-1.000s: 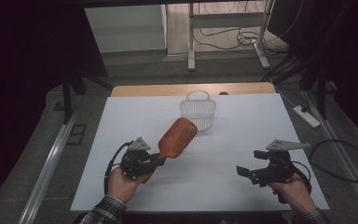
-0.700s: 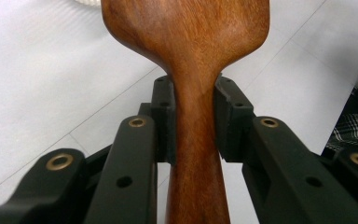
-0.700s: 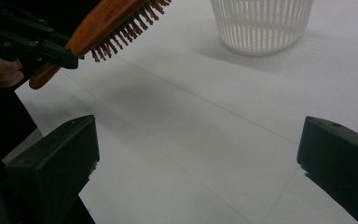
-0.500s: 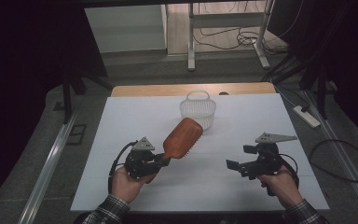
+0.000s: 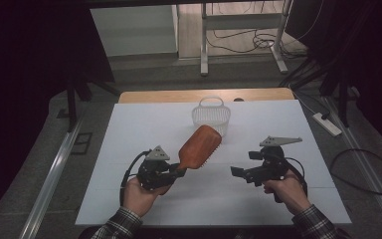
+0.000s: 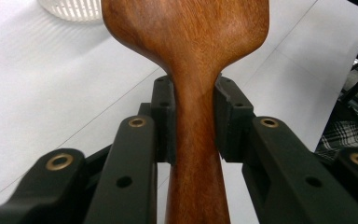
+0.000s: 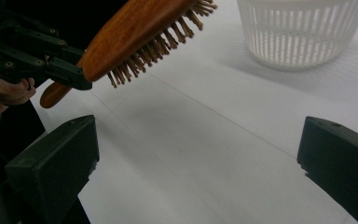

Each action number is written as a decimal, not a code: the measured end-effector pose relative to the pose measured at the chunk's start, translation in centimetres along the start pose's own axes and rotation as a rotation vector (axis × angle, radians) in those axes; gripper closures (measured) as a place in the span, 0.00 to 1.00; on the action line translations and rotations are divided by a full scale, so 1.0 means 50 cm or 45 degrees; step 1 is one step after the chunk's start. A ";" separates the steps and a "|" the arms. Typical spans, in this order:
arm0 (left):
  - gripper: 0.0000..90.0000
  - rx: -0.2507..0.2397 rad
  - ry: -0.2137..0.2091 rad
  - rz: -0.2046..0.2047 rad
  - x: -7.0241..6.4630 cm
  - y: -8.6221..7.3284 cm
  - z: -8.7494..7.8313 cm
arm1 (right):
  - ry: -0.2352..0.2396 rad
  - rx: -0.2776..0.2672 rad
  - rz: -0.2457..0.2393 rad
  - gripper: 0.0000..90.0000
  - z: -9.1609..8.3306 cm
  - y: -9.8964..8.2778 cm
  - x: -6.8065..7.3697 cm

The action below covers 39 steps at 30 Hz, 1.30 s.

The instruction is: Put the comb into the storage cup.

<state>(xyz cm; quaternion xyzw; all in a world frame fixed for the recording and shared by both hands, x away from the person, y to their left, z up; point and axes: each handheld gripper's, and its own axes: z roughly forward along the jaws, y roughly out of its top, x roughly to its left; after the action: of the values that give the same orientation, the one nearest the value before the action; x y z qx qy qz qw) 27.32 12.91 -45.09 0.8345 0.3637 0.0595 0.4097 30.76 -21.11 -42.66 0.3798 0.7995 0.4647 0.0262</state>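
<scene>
A brown wooden hairbrush (image 5: pixel 199 146) is held above the white table, its head pointing toward the far right, bristles facing down. My left gripper (image 5: pixel 175 172) is shut on the brush's handle (image 6: pixel 196 121), both pads pressing its narrow neck. In the right gripper view the hairbrush (image 7: pixel 135 32) hangs at the upper left, with the left gripper (image 7: pixel 81 77) clamped on it. My right gripper (image 5: pixel 238 172) stands open at the right of the brush, jaws pointing left, nothing between them. A white slatted basket (image 5: pixel 211 115) stands beyond the brush.
The white table sheet (image 5: pixel 144 124) lies over a wooden tabletop whose far edge (image 5: pixel 179 96) shows. The basket (image 7: pixel 303 28) appears at the top right of the right gripper view. A power strip (image 5: pixel 328 124) and cables lie on the floor to the right.
The right gripper has moved left toward the brush. The left gripper and brush have shifted slightly right and forward.
</scene>
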 end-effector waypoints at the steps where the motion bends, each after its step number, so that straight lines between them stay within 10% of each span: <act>1: 0.80 -0.003 0.003 0.001 -0.001 0.001 0.001 | 0.002 0.002 -0.004 0.00 0.003 0.003 0.001; 39: 0.80 -0.042 -0.016 0.007 -0.016 0.022 0.019 | 0.099 0.036 0.143 0.00 0.101 0.072 0.017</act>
<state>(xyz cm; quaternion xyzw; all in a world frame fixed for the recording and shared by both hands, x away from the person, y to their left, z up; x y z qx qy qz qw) 27.70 11.34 -44.76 0.8290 0.3578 0.0613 0.4255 34.27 -15.92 -42.50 0.4061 0.7837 0.4686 -0.0362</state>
